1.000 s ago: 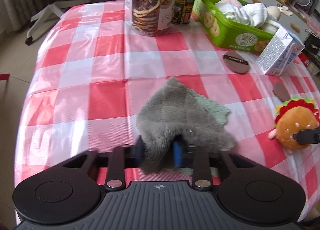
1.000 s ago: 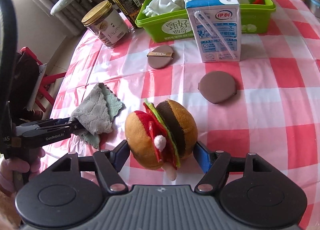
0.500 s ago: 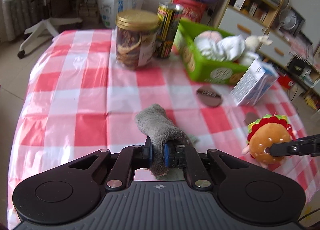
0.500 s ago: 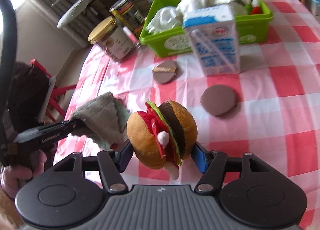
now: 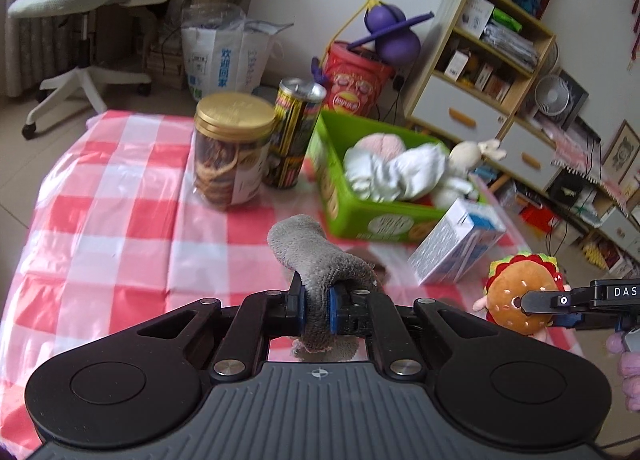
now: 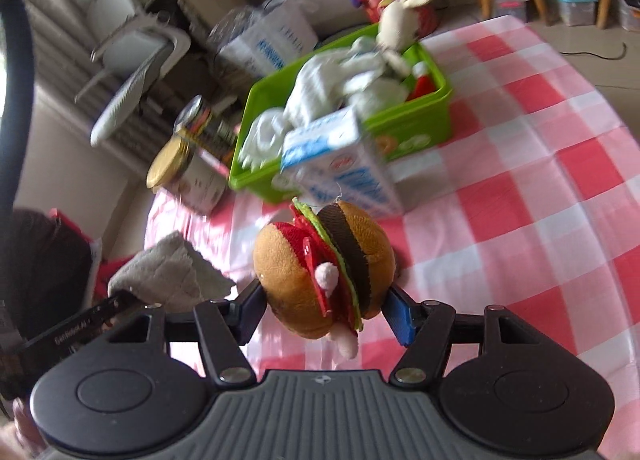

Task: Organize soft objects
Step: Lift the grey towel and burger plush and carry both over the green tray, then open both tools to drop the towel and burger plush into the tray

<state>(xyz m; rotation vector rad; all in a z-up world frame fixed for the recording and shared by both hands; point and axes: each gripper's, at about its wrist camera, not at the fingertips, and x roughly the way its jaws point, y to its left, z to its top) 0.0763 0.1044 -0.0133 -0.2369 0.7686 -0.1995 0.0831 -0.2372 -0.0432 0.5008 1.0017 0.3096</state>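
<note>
Ahead of both my grippers lies a table under a red-and-white checked cloth (image 5: 120,220), with a green bin (image 5: 360,216) of white cloths and a plush rabbit straight beyond them. A milk carton (image 6: 340,168) stands just before the bin. My right gripper (image 6: 324,306) clamps a plush hamburger (image 6: 320,268) above the cloth. My left gripper (image 5: 316,306) pinches a grey towel (image 5: 312,256), folded over its fingers.

Table under a red-and-white checked plastic cloth (image 5: 120,220)

On it stand a gold-lidded clear jar of dried slices (image 5: 230,148), a tall black-and-yellow can (image 5: 294,138) beside it, a green plastic bin (image 5: 360,216) and a blue-and-white milk carton (image 5: 456,246).
</note>
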